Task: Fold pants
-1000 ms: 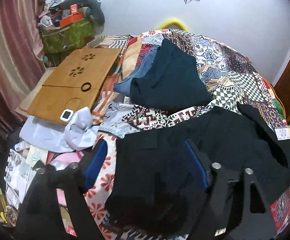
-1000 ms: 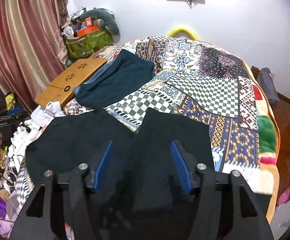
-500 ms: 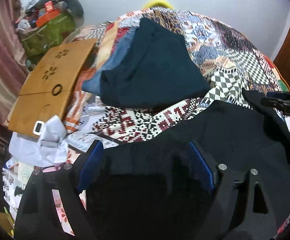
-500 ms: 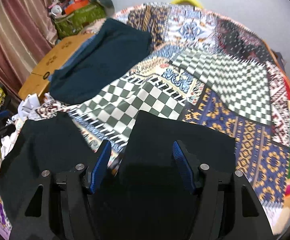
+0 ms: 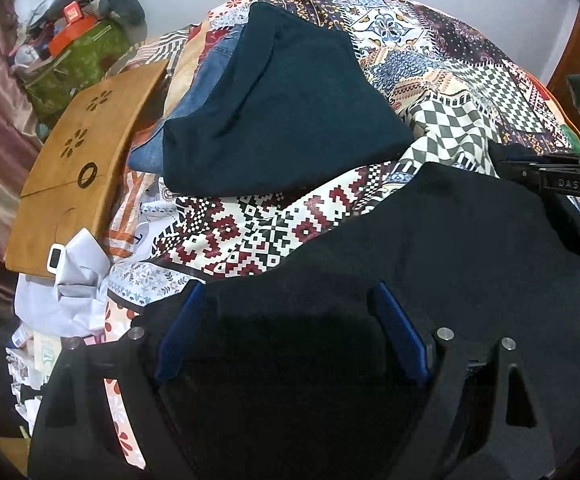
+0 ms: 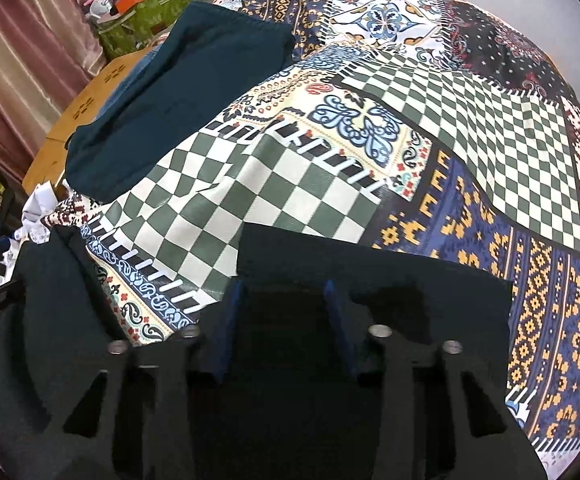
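Observation:
Black pants (image 5: pixel 430 264) lie spread on the patterned bedspread (image 5: pixel 249 232). My left gripper (image 5: pixel 285 296) is low over the pants near their left end, its jaws wide open with black cloth between them. In the right wrist view a pant leg (image 6: pixel 390 280) lies flat, its end square on the bedspread (image 6: pixel 290 184). My right gripper (image 6: pixel 281 292) is right down on this leg, its jaws open but narrower, with cloth between the blue pads (image 6: pixel 340 320). The right gripper's body shows at the right edge of the left wrist view (image 5: pixel 562 180).
A folded dark teal garment (image 5: pixel 281 108) lies on blue jeans (image 5: pixel 177 124) further up the bed. A wooden lap table (image 5: pixel 81 152) sits at the left, with white cloth (image 5: pixel 69 280) and clutter beside it. A green box (image 5: pixel 77 60) stands by the curtain.
Both grippers have dropped lower and moved forward over the pants. The right gripper's jaws have narrowed around the pant leg. The left jaws stay wide open.

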Demonstrator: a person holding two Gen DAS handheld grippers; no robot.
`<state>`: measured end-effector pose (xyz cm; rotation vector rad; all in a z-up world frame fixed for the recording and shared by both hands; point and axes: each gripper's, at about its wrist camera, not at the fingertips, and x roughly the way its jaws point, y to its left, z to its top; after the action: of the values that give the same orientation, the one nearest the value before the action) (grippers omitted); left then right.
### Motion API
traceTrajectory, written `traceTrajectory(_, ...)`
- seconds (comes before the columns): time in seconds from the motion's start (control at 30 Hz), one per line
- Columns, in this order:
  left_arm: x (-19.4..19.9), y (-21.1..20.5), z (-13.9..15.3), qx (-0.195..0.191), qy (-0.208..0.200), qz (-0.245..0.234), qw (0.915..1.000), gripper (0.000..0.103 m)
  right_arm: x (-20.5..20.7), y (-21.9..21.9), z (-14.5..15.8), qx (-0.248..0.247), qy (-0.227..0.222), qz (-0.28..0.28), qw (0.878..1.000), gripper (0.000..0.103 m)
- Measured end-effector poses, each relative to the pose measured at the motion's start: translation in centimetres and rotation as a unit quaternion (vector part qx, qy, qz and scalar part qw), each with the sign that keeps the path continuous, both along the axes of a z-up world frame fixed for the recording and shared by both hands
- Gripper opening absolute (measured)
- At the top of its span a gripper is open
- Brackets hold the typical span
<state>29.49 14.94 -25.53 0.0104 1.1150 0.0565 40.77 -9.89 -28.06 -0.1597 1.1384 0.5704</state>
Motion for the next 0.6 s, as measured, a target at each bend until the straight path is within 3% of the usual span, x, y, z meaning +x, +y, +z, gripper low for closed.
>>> traceTrajectory(0.1,-0.2,-0.5,0.5,0.0,0.0,0.001,1.0,0.086,-0.4,-0.1,0.4,-0.008,-0.01,-0.006,1.0,0.012)
traceTrajectory(0.27,-1.2,-2.2,2.1,0.002,-0.007,-0.014,0.9999,0.086,-1.9,-1.8,2.9,0.02,-0.029,-0.023,0.999,0.008)
traceTrajectory(0.6,-2.8,-8.5,4.4,-0.013,-0.013,-0.073,0.9971,0.091,-7.5,-12.9,14.3,0.11,-0.13,-0.096,0.981,0.008)
